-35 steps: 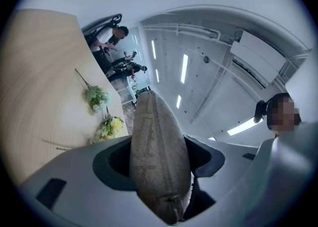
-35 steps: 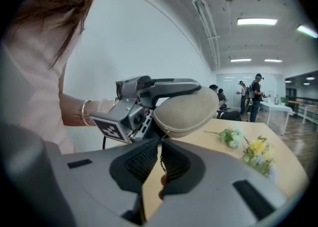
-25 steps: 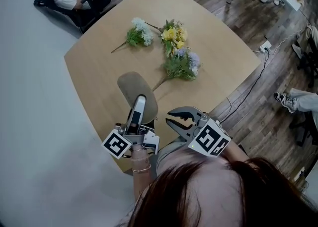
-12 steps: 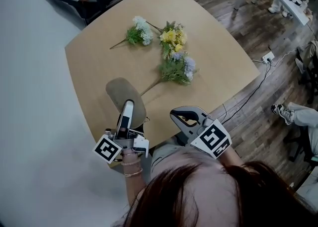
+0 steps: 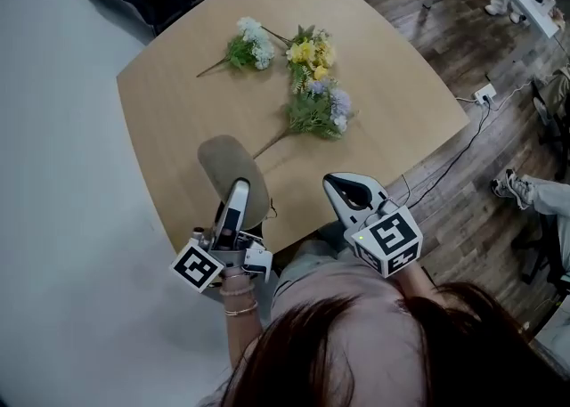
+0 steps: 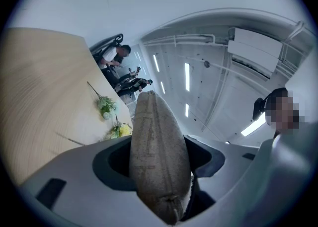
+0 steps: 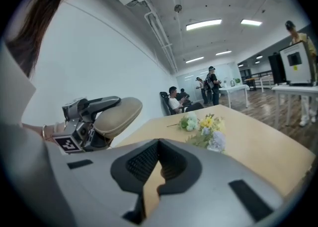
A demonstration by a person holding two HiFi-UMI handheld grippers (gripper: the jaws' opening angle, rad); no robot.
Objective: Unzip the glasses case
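Case: off the bench, held in the air over its near edge, at about 7 o'clock from the bench's middle.
Left gripper: level, its fingers spread wide and clamped on the case's near end, one on each broad face.
Why that hold: pinching the faces leaves the seam edge bare, and the left gripper view looks straight along that edge, so the zip line looks reachable.
Right gripper: at 3 o'clock of the case and well apart from it, tipped a little down.
Right fingers: pressed together at the tips, nothing between them, only bench showing through the gap.
Pull: a small dark tab sticks out at the case's 4 o'clock edge; likely the zip pull, but too small to be sure.
Flowers: lying at 12 to 1 o'clock on the bench, clear of the work.
Step in hand: case steadied, zip not yet touched; I'd judge the right gripper must open its fingers before it can nip that tab.
Risk: a one-end hold may let the case twist when the pull is tugged.
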